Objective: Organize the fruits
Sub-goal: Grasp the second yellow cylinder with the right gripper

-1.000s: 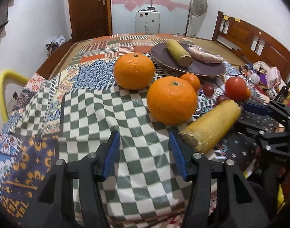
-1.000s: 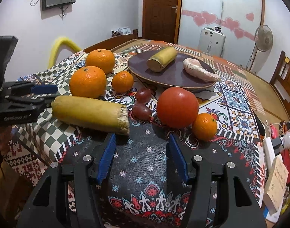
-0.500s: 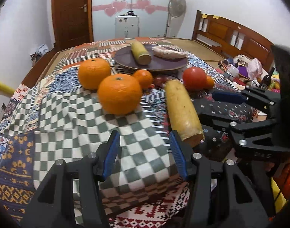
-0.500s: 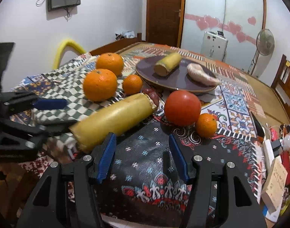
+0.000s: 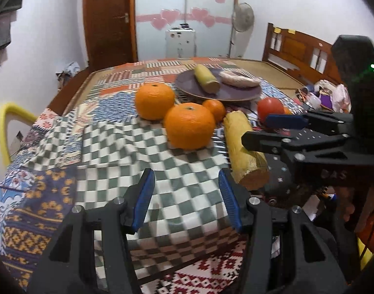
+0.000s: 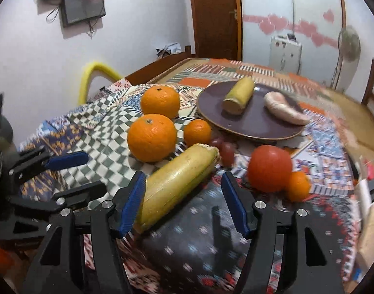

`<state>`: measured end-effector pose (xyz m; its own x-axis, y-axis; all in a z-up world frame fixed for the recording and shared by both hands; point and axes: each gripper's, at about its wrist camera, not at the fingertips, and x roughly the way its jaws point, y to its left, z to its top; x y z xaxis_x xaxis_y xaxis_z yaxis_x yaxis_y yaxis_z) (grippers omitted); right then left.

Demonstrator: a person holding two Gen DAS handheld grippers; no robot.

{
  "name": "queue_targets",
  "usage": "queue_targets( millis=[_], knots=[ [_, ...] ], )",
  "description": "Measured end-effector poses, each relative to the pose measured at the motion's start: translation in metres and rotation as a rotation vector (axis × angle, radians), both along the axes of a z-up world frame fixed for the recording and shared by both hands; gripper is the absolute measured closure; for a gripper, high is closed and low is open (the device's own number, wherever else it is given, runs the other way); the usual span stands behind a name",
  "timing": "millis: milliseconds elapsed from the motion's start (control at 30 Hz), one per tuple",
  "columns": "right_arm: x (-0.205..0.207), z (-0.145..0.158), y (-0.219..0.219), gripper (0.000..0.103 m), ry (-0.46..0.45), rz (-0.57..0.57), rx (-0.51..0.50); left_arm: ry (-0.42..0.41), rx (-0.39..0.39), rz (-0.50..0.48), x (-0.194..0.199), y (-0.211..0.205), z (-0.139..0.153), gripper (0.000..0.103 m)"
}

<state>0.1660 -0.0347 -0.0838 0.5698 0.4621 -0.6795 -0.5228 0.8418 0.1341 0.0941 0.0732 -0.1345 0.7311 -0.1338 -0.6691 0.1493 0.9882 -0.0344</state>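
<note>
A long yellow corn-like piece (image 6: 177, 181) lies on the patchwork cloth, its near end between my right gripper's (image 6: 184, 203) open jaws, apart from the pads. It also shows in the left wrist view (image 5: 243, 147). Two big oranges (image 6: 151, 137) (image 6: 160, 101), a small orange (image 6: 197, 132), a red tomato (image 6: 270, 167) and another small orange (image 6: 297, 186) lie around it. A dark plate (image 6: 260, 127) holds a second yellow piece (image 6: 238, 95) and a pale tuber (image 6: 285, 110). My left gripper (image 5: 185, 193) is open and empty over the checked cloth, near the table's front edge.
Two dark red small fruits (image 6: 223, 147) lie between the corn piece and the plate. A yellow chair back (image 5: 8, 122) stands at the left. Clutter (image 5: 319, 95) sits off the table's right side. A wooden bed frame (image 5: 299, 49) and a fan (image 5: 243, 17) are behind.
Both grippers pulled back toward the table's near edge and turned. The right gripper now has the yellow piece's end between its open jaws. Fruits have not moved.
</note>
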Motion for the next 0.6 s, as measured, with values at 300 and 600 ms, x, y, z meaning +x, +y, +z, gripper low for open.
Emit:
queue_targets(
  millis=[300, 600],
  knots=[
    [0.006, -0.014, 0.013, 0.044, 0.087, 0.019, 0.047, -0.013, 0.008, 0.044, -0.003, 0.016, -0.001, 0.049],
    [-0.007, -0.003, 0.005, 0.065, 0.029, 0.071, -0.052, -0.027, 0.001, 0.036, 0.008, 0.01, 0.004, 0.044]
  ],
)
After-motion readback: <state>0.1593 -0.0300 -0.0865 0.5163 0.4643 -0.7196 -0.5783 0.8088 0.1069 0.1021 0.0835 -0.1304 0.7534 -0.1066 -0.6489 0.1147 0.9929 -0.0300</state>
